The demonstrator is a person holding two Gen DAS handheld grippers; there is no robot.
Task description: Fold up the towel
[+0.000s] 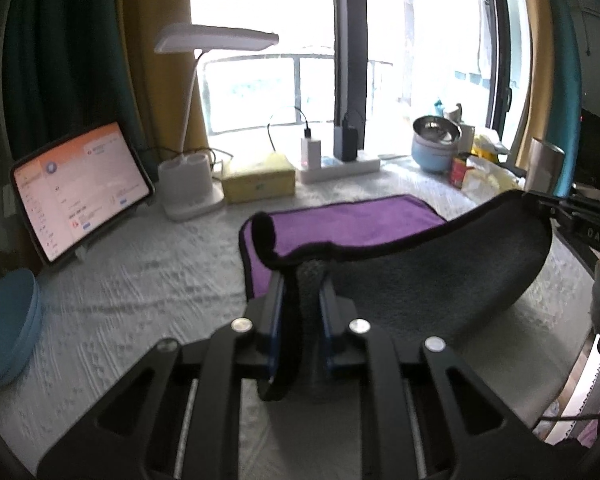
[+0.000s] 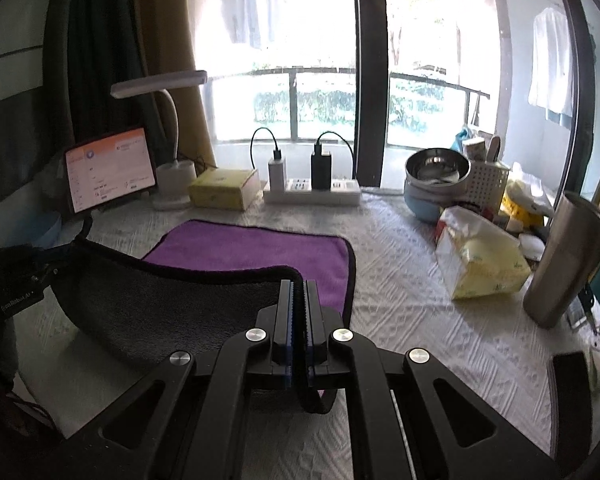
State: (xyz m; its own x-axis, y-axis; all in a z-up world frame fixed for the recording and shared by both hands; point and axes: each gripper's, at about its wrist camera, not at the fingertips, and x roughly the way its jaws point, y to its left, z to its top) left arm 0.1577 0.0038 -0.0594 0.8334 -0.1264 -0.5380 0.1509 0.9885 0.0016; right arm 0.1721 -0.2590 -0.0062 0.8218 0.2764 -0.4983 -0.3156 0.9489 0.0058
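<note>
Towel (image 1: 356, 226), purple on top w/ dark grey underside and black trim, lies on the white textured tablecloth (image 1: 140, 280) at mid-table. Its near edge is lifted off the cloth and hangs in a sagging curve between the two grippers, grey side facing the cameras, while the far half lies flat, purple side up.

Left gripper (image 1: 303, 280) is clenched on the near-left corner; a bunch of grey fabric is squeezed between the fingers. Right gripper (image 2: 298, 284) is pinched tight on the near-right corner, black hem running into the jaws; in the left view it shows at the right edge (image 1: 572, 216), though blur there makes the contact hard to judge.

Behind the towel, L to R: tablet (image 2: 108, 168) w/ lit screen, white desk lamp (image 2: 168, 128), yellow box (image 2: 224, 189), power strip (image 2: 312, 192) w/ two chargers plugged in, steel bowl (image 2: 436, 168) on a blue pot. Tissue pack (image 2: 480, 256) and steel tumbler (image 2: 568, 260) sit right of the towel, well apart from it.
</note>
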